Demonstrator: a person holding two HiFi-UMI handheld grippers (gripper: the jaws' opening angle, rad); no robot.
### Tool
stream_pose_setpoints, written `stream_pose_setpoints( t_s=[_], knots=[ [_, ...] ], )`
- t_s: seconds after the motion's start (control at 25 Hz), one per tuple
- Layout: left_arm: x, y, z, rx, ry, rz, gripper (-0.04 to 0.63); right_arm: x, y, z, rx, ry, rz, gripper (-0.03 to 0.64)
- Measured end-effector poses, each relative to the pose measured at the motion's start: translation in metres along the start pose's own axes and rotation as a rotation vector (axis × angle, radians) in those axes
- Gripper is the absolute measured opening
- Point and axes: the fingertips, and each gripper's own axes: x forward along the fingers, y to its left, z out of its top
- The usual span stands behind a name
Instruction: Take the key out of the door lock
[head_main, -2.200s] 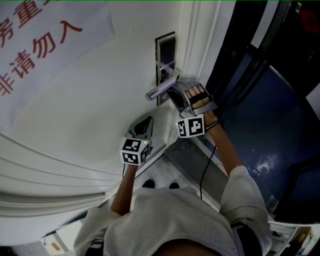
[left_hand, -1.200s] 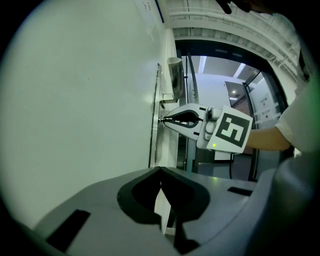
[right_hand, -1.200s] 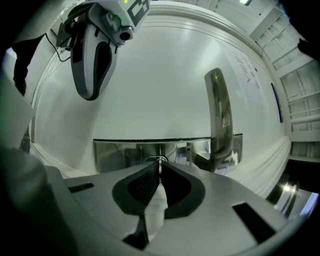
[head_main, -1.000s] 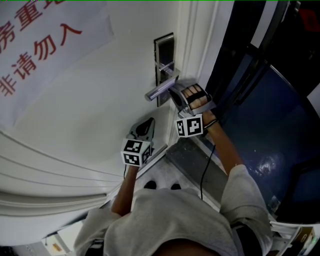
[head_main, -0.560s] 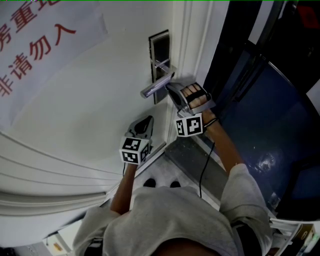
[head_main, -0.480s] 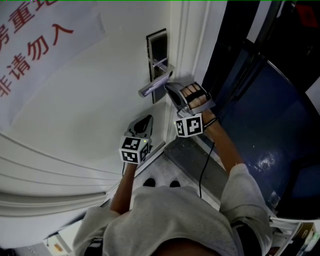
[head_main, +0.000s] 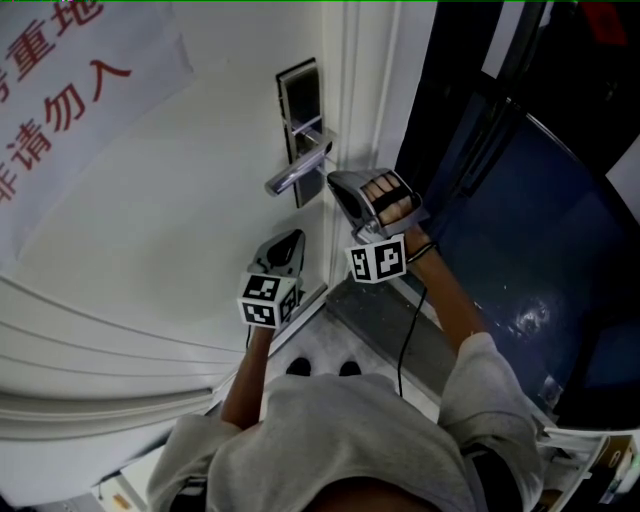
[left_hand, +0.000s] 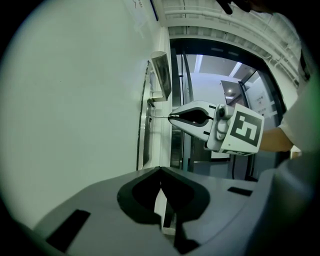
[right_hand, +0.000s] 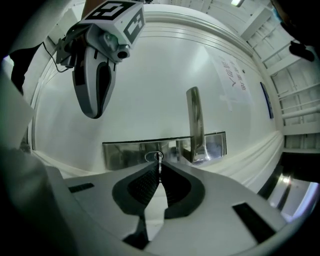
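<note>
A steel lock plate (head_main: 299, 118) with a lever handle (head_main: 293, 172) is fixed on the white door (head_main: 170, 200). My right gripper (head_main: 336, 186) hovers just right of the plate, below the lever, shut on a thin metal key (right_hand: 159, 161) with a small ring (right_hand: 153, 156). In the left gripper view the key's shaft (left_hand: 160, 117) runs from the right gripper (left_hand: 171, 117) toward the plate (left_hand: 144, 125); I cannot tell whether its tip is still inside. My left gripper (head_main: 289, 248) hangs lower by the door. Its fingertips (left_hand: 161, 175) meet, holding nothing.
A paper sign with red characters (head_main: 60, 70) covers the door's upper left. The white door frame (head_main: 365, 100) runs beside the lock. Dark glass and a blue floor (head_main: 520, 230) lie to the right. A black cable (head_main: 405, 335) trails from the right arm.
The lock plate and lever have slid left in the head view, and a small gap has opened between them and the right gripper's tip. The left gripper has stayed put.
</note>
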Motion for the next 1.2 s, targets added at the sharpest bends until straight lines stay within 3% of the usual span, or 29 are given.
stream_pose_setpoints(
  t_s=[0.12,0.24,0.76,1.0,1.2],
  knots=[
    [0.000,0.002,0.001,0.001,-0.002,0.001,0.018,-0.005,-0.003,-0.001,0.069,0.005,-0.005,0.031],
    [0.004,0.002,0.003,0.003,-0.005,-0.005,0.018,-0.012,-0.003,-0.006,0.207,0.030,-0.005,0.031],
    [0.026,-0.016,0.005,0.012,-0.003,-0.078,0.018,-0.045,0.016,-0.041,1.135,0.131,-0.054,0.029],
    [0.037,-0.023,0.005,0.013,-0.001,-0.108,0.018,-0.065,0.041,-0.058,1.297,0.206,-0.086,0.029],
    [0.048,-0.030,0.003,0.019,0.011,-0.142,0.018,-0.091,0.048,-0.084,1.335,0.286,-0.153,0.029]
  ],
)
